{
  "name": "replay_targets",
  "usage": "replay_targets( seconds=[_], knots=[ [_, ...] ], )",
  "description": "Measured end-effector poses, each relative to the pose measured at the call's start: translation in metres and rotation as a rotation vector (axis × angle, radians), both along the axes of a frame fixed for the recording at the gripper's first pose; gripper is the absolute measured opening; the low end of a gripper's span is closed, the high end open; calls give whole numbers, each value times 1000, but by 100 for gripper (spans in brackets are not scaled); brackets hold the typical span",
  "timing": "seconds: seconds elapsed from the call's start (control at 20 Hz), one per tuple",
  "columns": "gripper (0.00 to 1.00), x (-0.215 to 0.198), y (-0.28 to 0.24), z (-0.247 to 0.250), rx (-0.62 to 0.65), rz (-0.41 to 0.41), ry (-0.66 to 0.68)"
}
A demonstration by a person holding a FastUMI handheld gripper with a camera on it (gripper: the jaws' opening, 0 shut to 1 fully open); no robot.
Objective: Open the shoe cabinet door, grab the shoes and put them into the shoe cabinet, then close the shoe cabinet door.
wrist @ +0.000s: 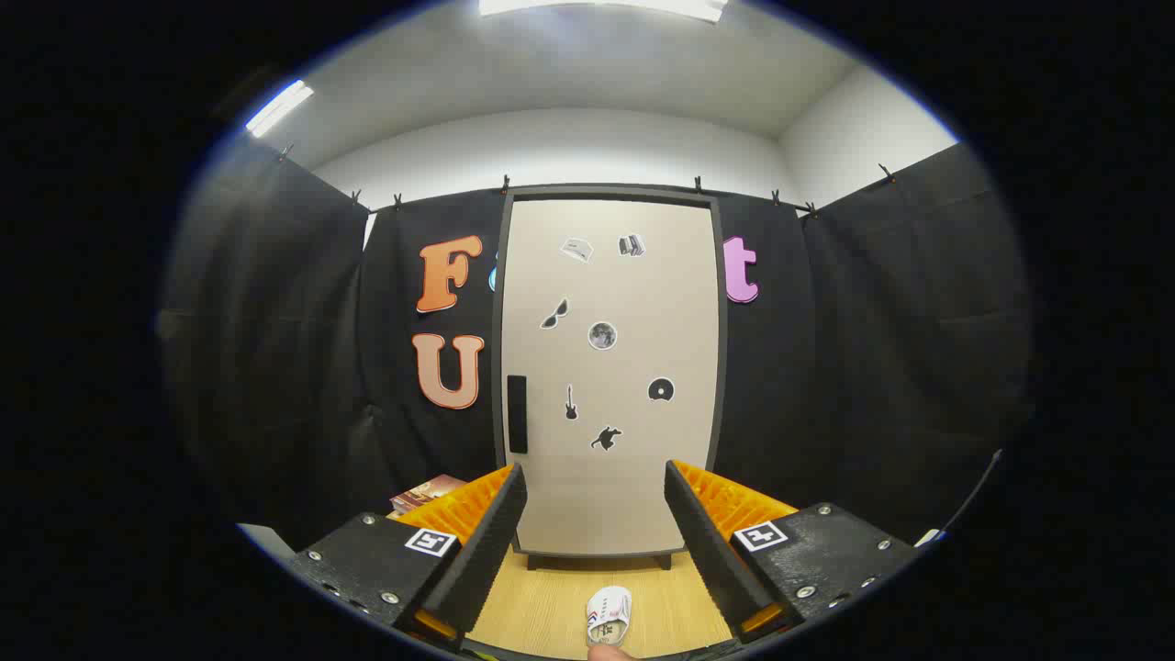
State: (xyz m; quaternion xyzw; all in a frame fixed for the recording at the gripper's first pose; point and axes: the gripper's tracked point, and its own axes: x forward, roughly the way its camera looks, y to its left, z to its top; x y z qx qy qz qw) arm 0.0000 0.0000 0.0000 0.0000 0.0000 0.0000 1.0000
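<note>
The shoe cabinet (610, 367) stands upright beyond my fingers, against the black cloth wall. Its pale door is shut, carries several small stickers, and has a dark handle (517, 414) on its left edge. A small white shoe (609, 614) lies on the wooden floor (542, 606) between my fingers, nearer to me than the cabinet's feet. My gripper (595, 500) is open and holds nothing; its fingers frame the lower part of the door from a distance.
Black cloth walls close in the booth to the left and right of the cabinet. A stack of books or boxes (425, 493) lies low by the left wall, behind my left finger. Just below the shoe shows what looks like a fingertip (609, 653).
</note>
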Motion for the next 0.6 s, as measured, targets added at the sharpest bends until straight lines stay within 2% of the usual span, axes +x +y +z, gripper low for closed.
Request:
replay_targets(
  seconds=[0.6],
  knots=[
    [95,-4,6,3,3,4,1]
  ],
)
